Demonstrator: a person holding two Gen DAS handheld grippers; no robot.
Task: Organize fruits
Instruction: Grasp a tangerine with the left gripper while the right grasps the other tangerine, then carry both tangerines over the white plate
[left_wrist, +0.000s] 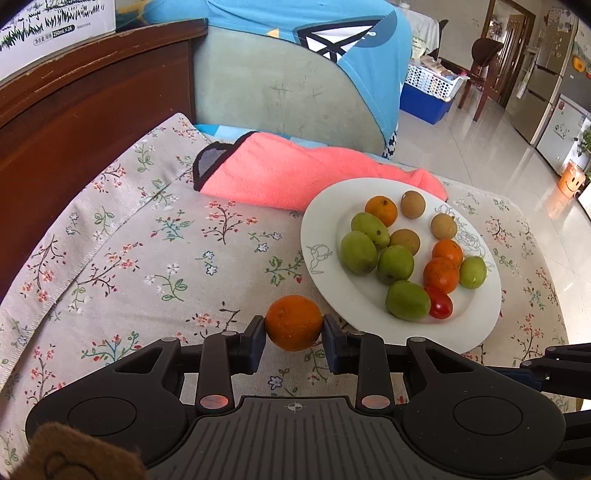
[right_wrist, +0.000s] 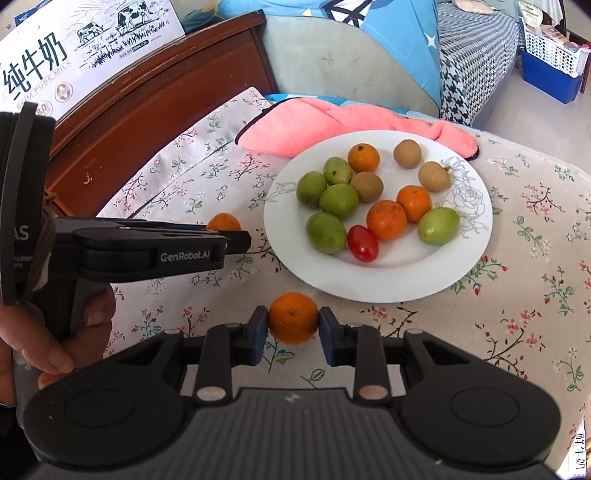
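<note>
A plate (right_wrist: 376, 280) sat on the table (right_wrist: 517, 295), fruits in it. A towel (right_wrist: 295, 125) lay behind it at eleven o'clock, touching its rim. At seven o'clock, off the plate, the right gripper (right_wrist: 293, 319) held one orange (right_wrist: 293, 316); farther left, at nine o'clock, the left gripper (left_wrist: 293, 328) held another orange (left_wrist: 293, 321).

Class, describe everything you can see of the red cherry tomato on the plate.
The cherry tomato is small, oval, glossy red and smooth-skinned, apparently whole. It lies on its side near the front of the white plate, wedged between a green fruit and an orange, apparently touching both. No hand-held gripper touches it.
</note>
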